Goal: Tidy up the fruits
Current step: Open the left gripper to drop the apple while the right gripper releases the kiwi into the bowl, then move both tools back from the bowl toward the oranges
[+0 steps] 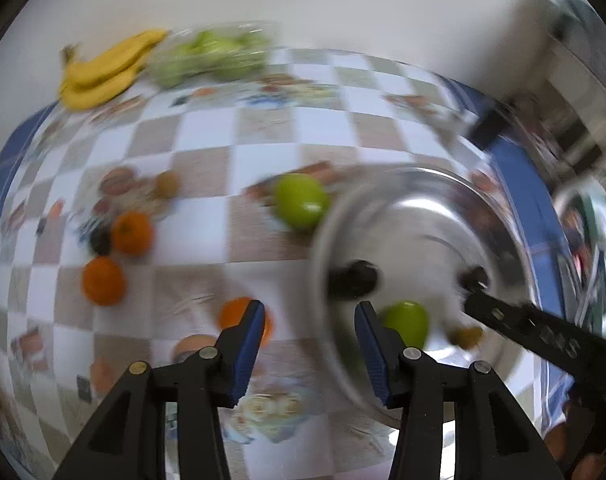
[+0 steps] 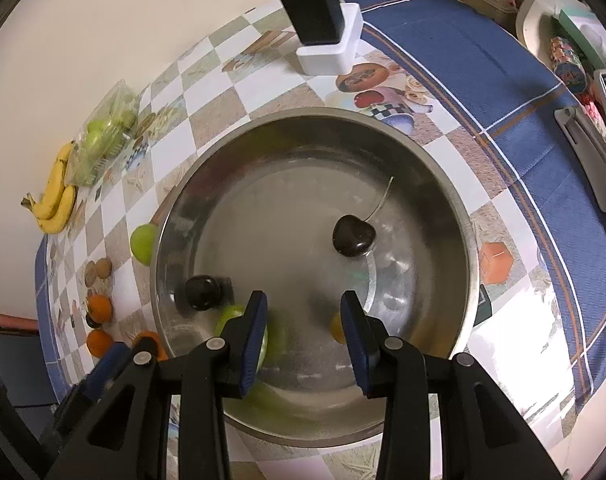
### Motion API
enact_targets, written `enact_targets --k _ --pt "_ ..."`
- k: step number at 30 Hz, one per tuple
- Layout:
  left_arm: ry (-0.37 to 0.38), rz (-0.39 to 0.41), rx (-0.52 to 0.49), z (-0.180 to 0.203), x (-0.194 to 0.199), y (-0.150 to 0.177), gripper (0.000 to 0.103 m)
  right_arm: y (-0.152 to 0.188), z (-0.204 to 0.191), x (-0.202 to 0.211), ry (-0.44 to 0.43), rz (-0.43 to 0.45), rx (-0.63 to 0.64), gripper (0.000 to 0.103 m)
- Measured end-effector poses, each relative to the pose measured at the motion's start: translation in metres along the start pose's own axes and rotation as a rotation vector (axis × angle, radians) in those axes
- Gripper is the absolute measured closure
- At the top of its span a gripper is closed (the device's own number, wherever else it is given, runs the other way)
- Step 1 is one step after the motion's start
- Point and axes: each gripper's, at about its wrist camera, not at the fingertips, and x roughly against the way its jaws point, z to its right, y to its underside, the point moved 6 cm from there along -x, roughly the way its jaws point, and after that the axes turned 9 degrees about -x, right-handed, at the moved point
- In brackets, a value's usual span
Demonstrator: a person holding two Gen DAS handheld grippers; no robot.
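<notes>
Fruits are what I am sorting here, and several are already lying in the steel bowl [image 2: 443, 184]. I am holding the right gripper [image 2: 303, 320] over the bowl's near side, pointing steeply down, its jaws apart with nothing between the pads. A green apple [image 2: 231, 316] is sitting just behind its left finger at about 9 o'clock, and a small yellow fruit [image 2: 335, 327] is peeking out beside the right finger at 3 o'clock. Further out, a dark cherry [image 2: 353, 236] with a long stem is resting at 1 o'clock, and another dark fruit [image 2: 201, 292] at 10 o'clock against the bowl wall.

I am carrying the left gripper [image 1: 309, 336] over the tablecloth [image 1: 207, 132] beside the bowl's rim, jaws also apart and empty; its view is blurred. An orange [image 1: 233, 312] is lying just behind its left finger at 9 o'clock, probably my next pick. Two more oranges [image 1: 131, 233] are waiting at 10 o'clock, a second green apple [image 1: 301, 200] at 12 just outside the bowl, and bananas [image 1: 103, 70] and a bag of green fruit [image 1: 211, 56] at the far edge near 11.
</notes>
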Motion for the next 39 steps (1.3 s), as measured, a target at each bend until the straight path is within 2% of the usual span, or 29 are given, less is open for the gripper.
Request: enact_targets --k 5,12,15,18,23,26,30,31,32,39 --pt "-0.055 -0.014 0.145 -0.048 0.000 0.004 0.049 0.008 -0.016 0.001 -0.004 0.004 0.069 0.064" --pt "-0.093 -0.024 0.263 -0.087 0.005 0.009 0.040 0.021 -0.039 0.005 -0.013 0.018 0.168 0.062" --pt "-0.108 -0.031 0.283 -0.094 0.004 0.010 0.037 0.024 -0.044 0.005 -0.005 0.025 0.192 0.057" --pt "-0.127 -0.041 0.287 -0.096 0.002 0.012 0.030 0.026 -0.046 0.004 0.007 0.026 0.208 0.052" --pt "-0.161 -0.064 0.295 -0.099 0.000 0.015 0.020 0.025 -0.047 0.001 0.025 0.033 0.219 0.026" --pt "-0.164 -0.069 0.310 -0.101 -0.001 0.018 0.009 0.023 -0.046 0.000 0.034 0.039 0.221 0.025" --pt "-0.177 -0.059 0.308 -0.102 0.000 0.017 0.003 0.023 -0.047 -0.003 0.025 0.029 0.223 0.022" --pt "-0.179 -0.058 0.306 -0.102 0.001 0.017 0.002 0.023 -0.047 -0.004 0.019 0.025 0.223 0.013" --pt "-0.180 -0.058 0.304 -0.102 0.001 0.017 0.000 0.023 -0.047 -0.004 0.016 0.023 0.222 0.009" --pt "-0.191 -0.057 0.313 -0.106 0.001 0.018 0.000 0.022 -0.048 -0.003 0.036 0.044 0.245 0.009"
